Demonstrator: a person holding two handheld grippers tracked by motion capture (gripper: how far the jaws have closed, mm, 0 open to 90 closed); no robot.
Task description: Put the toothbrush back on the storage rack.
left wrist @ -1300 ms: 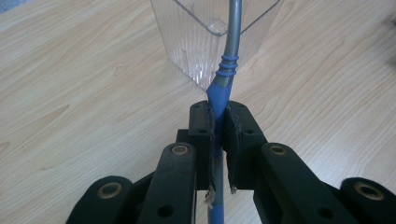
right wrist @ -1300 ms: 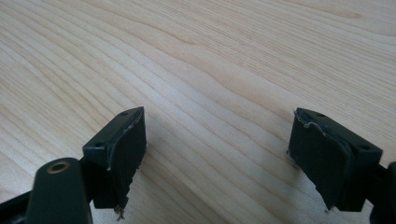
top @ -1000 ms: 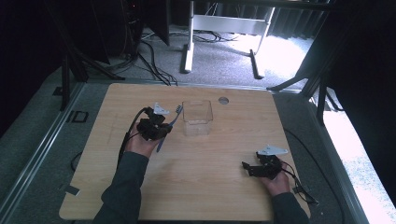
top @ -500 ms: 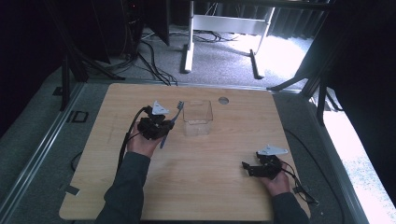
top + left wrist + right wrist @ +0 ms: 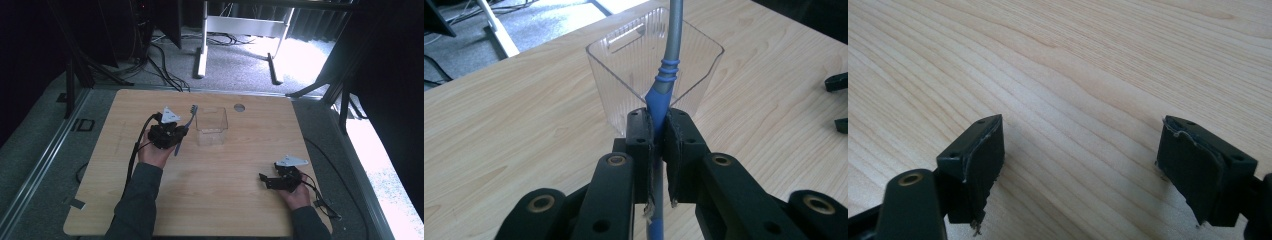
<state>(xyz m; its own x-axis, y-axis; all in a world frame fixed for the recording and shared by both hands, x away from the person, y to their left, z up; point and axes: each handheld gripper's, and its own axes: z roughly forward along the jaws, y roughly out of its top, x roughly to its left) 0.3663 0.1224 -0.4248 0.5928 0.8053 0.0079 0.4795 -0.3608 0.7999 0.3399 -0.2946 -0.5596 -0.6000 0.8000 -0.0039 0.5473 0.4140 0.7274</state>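
Observation:
A toothbrush [image 5: 665, 75] with a blue and grey handle is clamped between the pads of my left gripper [image 5: 657, 135]. In the high view the toothbrush [image 5: 189, 120] sticks up and away from the left gripper [image 5: 176, 136], its head just left of a clear plastic cup [image 5: 211, 125]. In the left gripper view the clear cup [image 5: 654, 65] stands directly behind the handle. My right gripper [image 5: 1083, 165] hovers low over bare wood with its jaws wide apart and nothing between them; it sits near the table's front right in the high view [image 5: 263, 180].
The wooden table [image 5: 240, 160] has a round cable hole [image 5: 239, 107] near its far edge. Cables trail from both grippers. A white desk frame [image 5: 235, 30] and loose cables lie on the floor beyond the table.

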